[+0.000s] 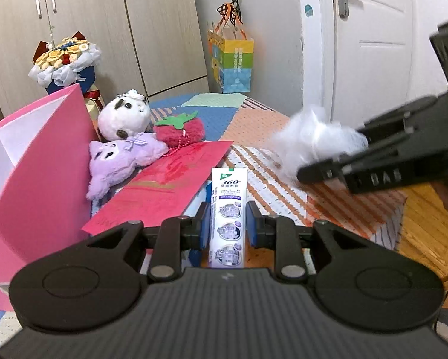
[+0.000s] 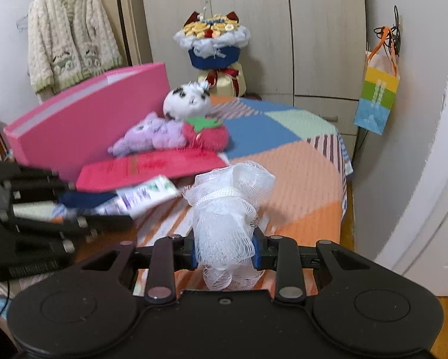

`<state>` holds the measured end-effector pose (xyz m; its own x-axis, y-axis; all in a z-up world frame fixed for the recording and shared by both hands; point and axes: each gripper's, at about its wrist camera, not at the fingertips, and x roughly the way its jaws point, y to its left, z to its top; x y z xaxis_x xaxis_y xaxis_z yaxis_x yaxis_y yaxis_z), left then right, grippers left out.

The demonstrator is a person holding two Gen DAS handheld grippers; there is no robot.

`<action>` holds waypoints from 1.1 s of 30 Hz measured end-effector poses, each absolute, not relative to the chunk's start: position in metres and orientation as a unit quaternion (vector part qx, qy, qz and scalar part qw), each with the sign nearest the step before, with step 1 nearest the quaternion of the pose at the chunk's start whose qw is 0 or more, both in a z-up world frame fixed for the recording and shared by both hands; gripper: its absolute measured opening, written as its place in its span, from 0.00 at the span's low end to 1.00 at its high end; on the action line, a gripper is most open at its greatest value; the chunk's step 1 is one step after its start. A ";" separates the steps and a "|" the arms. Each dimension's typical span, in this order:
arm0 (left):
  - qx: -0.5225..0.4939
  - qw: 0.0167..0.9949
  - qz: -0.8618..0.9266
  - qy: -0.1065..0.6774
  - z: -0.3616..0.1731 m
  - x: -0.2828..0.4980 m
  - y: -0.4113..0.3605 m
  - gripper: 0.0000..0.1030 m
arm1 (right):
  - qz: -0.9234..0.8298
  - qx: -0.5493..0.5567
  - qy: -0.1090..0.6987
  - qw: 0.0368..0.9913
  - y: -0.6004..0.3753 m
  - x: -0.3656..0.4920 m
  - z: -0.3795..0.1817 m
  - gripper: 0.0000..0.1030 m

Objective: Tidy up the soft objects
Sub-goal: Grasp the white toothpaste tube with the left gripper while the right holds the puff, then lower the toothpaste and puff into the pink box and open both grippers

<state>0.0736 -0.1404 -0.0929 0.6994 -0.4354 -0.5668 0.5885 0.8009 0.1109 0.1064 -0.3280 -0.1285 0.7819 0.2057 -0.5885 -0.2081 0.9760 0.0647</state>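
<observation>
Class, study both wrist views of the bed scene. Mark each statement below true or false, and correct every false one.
1. The left tongs grip a toothpaste tube. True.
2. The right tongs are empty. False: they are shut on a white mesh bath pouf.
3. The purple plush lies next to the strawberry plush. True.
4. The panda plush sits inside the pink box. False: it rests on the bed outside the box, behind the purple plush.
5. A colourful paper bag hangs on the wall. True.
</observation>
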 end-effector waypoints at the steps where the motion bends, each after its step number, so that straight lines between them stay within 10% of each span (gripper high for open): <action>1: 0.142 0.910 -0.282 0.268 -0.091 0.073 -0.138 0.23 | 0.110 -0.004 0.314 0.943 -0.326 0.103 -0.129 0.34; 33: 0.090 0.880 -0.272 0.378 -0.017 0.049 0.021 0.23 | 0.322 -0.058 0.377 0.866 -0.184 0.054 -0.043 0.34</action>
